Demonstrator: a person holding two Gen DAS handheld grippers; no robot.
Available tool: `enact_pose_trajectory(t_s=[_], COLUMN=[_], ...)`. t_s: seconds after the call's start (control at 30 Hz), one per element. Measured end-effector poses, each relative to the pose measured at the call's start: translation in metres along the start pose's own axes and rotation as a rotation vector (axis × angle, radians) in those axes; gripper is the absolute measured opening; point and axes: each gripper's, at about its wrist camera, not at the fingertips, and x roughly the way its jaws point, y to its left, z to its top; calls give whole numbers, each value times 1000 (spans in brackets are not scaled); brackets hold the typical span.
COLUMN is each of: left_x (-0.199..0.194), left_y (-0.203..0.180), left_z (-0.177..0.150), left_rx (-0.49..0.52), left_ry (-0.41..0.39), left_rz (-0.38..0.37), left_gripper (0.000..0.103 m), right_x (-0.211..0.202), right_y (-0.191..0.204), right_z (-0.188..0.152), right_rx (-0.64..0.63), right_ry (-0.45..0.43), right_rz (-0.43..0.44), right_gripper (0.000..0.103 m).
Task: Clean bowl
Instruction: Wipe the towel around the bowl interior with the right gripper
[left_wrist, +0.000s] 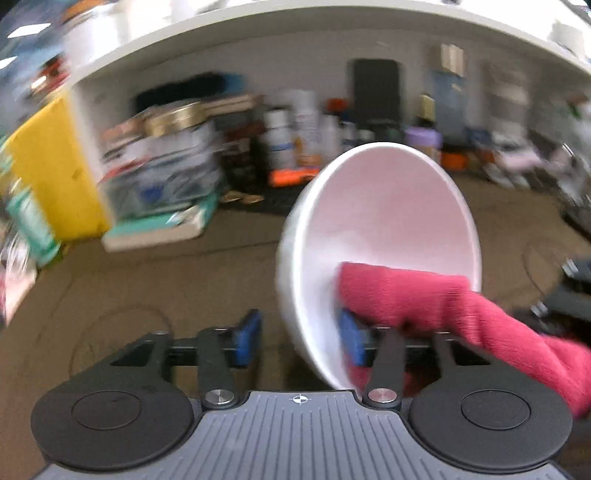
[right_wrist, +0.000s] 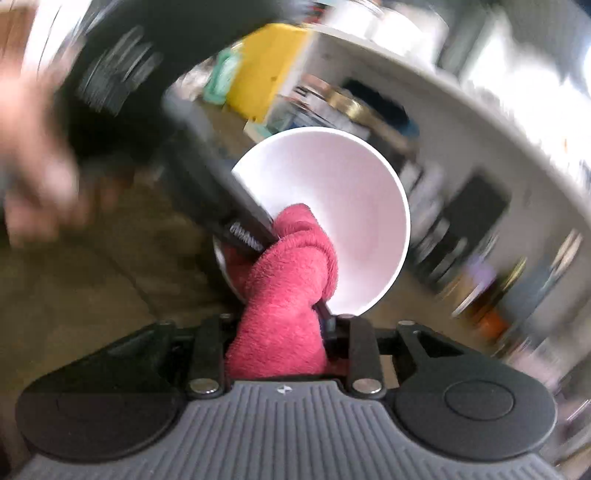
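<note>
While clutter blurs behind, cloth fills bowl.

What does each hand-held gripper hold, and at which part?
Left hand-held gripper holds the white bowl by its rim. Right hand-held gripper holds the red cloth by its bunched end.

hand-held gripper | black arms | blue pads | ribbed grey body

left gripper fingers spread apart; right gripper fingers clamped.
</note>
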Motion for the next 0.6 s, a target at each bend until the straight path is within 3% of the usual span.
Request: enact_pose_trajectory(t_s=[0.07,0.13,0.2,0.23,0.3,0.37,0.47,0.6], left_x=[2,4,4,4,0,-5,-8,-14], left_y=[5,7,4,2,-5,-9,-9,-7], left_z=[-3,-3,0,2,3,1,1,-4], left_rx=[-72,-88,-25,6,66,130,140,142], left_ry=[-6,4,24,33,35,10,20,9], left_rz=[13,3,-58,-79,-54,-49,-56,-56], left_gripper=[84,82,50,40,31,27,27,27], right_x=[-1,-4,-4,-4,-5,-5,-1,33], right_y=[-10,-17,-13,-9,-1,7,20,38], right_z=[-4,-5,-3,-1,2,5,7,-7], right_rx=[65,75,-9,-68,-186,-304,-484,-655], right_ry=[-9,-19,-39,-51,-74,-98,-119,-46], right_rz=[15,6,-70,-120,-221,-321,-464,-556], right_gripper=[31,29,28,28,28,28,28,28])
